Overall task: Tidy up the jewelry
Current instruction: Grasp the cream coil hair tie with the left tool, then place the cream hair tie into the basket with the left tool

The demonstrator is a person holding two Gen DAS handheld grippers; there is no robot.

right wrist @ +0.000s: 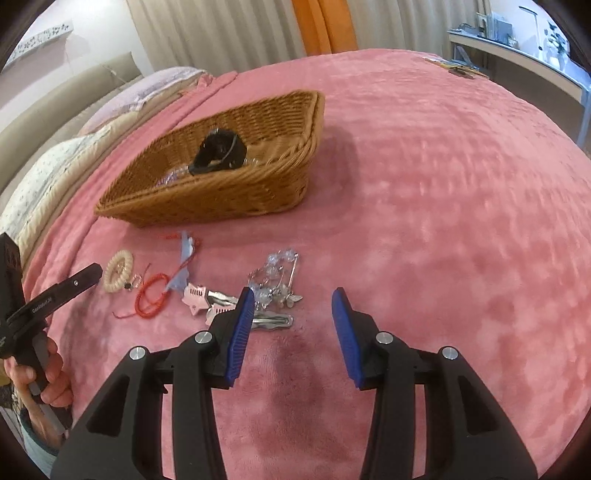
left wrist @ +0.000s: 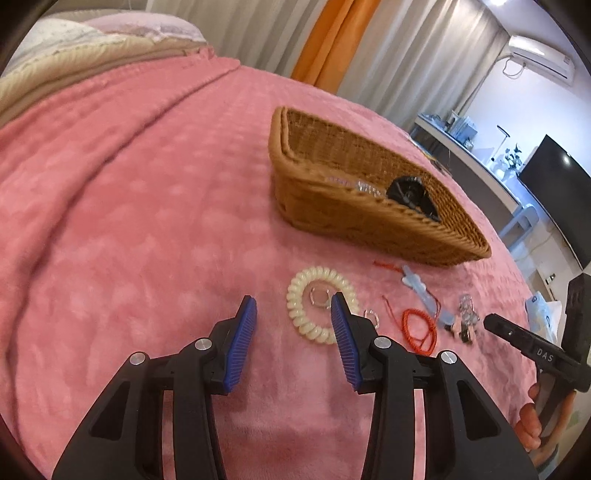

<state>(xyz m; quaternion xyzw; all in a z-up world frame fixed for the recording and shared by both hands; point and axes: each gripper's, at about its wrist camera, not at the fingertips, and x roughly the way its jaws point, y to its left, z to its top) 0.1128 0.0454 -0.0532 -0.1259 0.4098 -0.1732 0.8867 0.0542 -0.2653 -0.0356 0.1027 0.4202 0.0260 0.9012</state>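
Observation:
A brown wicker basket (left wrist: pixel 325 206) (right wrist: pixel 236 192) lies on the pink blanket and holds a black hair piece (left wrist: pixel 406 190) (right wrist: pixel 219 153) and clear beads (left wrist: pixel 364 186). In front of it lie a cream spiral hair tie (left wrist: pixel 314 317) (right wrist: pixel 117 277), a red cord bracelet (left wrist: pixel 419 328) (right wrist: pixel 151 295), a blue clip (left wrist: pixel 424 295), a pink star clip (right wrist: pixel 197 297) and silver crystal clips (right wrist: pixel 275 284). My left gripper (left wrist: pixel 293 306) is open and empty, its right fingertip over the hair tie. My right gripper (right wrist: pixel 293 299) is open and empty just right of the silver clips.
The pink blanket (left wrist: pixel 147 221) covers a bed with pillows (left wrist: pixel 92 33) at its head. Curtains (right wrist: pixel 229 33) hang behind. A desk (left wrist: pixel 480 162) with a black monitor (left wrist: pixel 561 192) stands to the right. Small items (right wrist: pixel 458 68) lie at the bed's far edge.

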